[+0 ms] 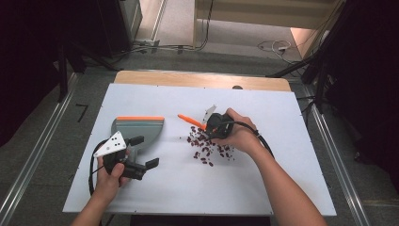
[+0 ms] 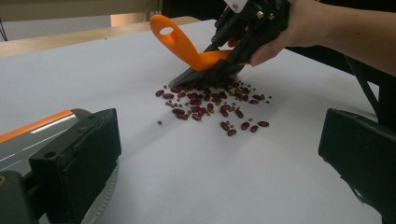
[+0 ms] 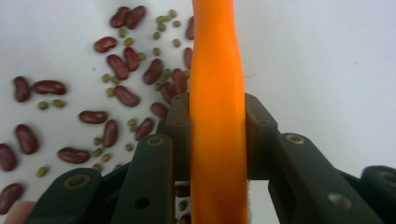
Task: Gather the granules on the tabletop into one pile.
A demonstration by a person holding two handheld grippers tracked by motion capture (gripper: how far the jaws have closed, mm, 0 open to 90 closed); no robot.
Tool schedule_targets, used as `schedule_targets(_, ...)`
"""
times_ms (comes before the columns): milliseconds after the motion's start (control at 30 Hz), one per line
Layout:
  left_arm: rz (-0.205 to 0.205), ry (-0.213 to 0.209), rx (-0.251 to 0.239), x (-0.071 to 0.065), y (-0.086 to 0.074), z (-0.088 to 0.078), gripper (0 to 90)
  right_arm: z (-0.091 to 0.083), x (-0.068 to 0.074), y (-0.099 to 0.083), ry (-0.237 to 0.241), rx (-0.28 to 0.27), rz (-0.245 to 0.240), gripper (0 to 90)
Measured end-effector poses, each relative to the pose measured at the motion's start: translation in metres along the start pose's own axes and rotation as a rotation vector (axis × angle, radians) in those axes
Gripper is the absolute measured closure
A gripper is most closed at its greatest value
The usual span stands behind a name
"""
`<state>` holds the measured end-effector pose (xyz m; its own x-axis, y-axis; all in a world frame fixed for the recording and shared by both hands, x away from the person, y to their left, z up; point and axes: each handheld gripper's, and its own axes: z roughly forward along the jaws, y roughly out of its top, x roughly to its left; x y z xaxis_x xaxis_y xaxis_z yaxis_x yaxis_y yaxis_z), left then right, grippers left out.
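Right gripper (image 1: 210, 128) clamped on orange brush handle (image 3: 217, 116), bristles among beans (image 2: 212, 105); left gripper (image 1: 146, 151) spread wide, empty.

Layout on counter (image 1: 263, 188)
Dustpan (image 1: 139, 129) lies left; beans (image 1: 207, 148) scattered right of it; brush (image 1: 195, 122) rests at the beans' far edge.

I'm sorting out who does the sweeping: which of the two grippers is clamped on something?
The right gripper, jaws shut on the orange brush handle over the beans; the left gripper stands open.
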<state>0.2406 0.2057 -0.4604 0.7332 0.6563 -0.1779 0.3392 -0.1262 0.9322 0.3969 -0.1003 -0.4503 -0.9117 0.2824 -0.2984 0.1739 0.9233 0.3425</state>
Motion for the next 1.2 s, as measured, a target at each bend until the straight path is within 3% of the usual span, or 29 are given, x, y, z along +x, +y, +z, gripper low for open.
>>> schedule_targets(133, -0.001, 0.001, -0.001, 0.000, 0.000, 0.000, 0.0, -0.005, 0.001, 0.001, 0.020, 0.000, -0.023, 67.9)
schedule_targets(200, -0.002, 0.003, -0.002, 0.000, 0.000, -0.001, 0.0, -0.012, -0.005, 0.002, 0.041, -0.029, 0.024, 68.5)
schedule_targets(233, -0.002, 0.003, -0.002, 0.000, 0.000, -0.001, 0.0, -0.012, -0.005, 0.002, 0.041, -0.029, 0.024, 68.5)
schedule_targets(333, -0.002, 0.006, 0.000, 0.000, 0.000, -0.001, 0.0, -0.017, -0.015, 0.007, -0.012, -0.064, 0.041, 68.5)
schedule_targets(400, -0.003, 0.005, 0.000, 0.000, 0.000, -0.001, 0.0, -0.018, -0.021, 0.013, -0.021, -0.078, 0.061, 68.5)
schedule_targets(433, -0.002, 0.006, 0.001, 0.000, 0.000, -0.001, 0.0, -0.015, -0.025, 0.020, -0.051, -0.081, 0.046, 68.6)
schedule_targets(633, -0.004, 0.005, -0.003, 0.000, 0.000, -0.002, 0.0, 0.002, -0.029, 0.037, -0.112, -0.069, 0.019, 68.5)
schedule_targets(733, -0.003, 0.005, -0.002, 0.000, 0.000, -0.002, 0.0, 0.016, -0.025, 0.040, -0.111, -0.046, 0.011, 68.5)
schedule_targets(800, -0.002, 0.005, -0.003, 0.000, 0.000, -0.003, 0.0, 0.020, -0.016, 0.043, -0.085, -0.050, 0.005, 68.4)
schedule_targets(867, -0.001, 0.006, 0.000, 0.001, 0.000, -0.003, 0.0, 0.021, -0.012, 0.044, -0.078, -0.039, 0.003, 68.1)
schedule_targets(1000, -0.001, 0.005, -0.002, 0.000, 0.000, -0.002, 0.0, 0.019, 0.004, 0.041, -0.058, -0.002, -0.059, 67.7)
schedule_targets(1200, -0.003, 0.011, -0.008, 0.000, 0.000, -0.003, 0.0, 0.014, 0.013, 0.034, -0.032, -0.009, -0.073, 67.5)
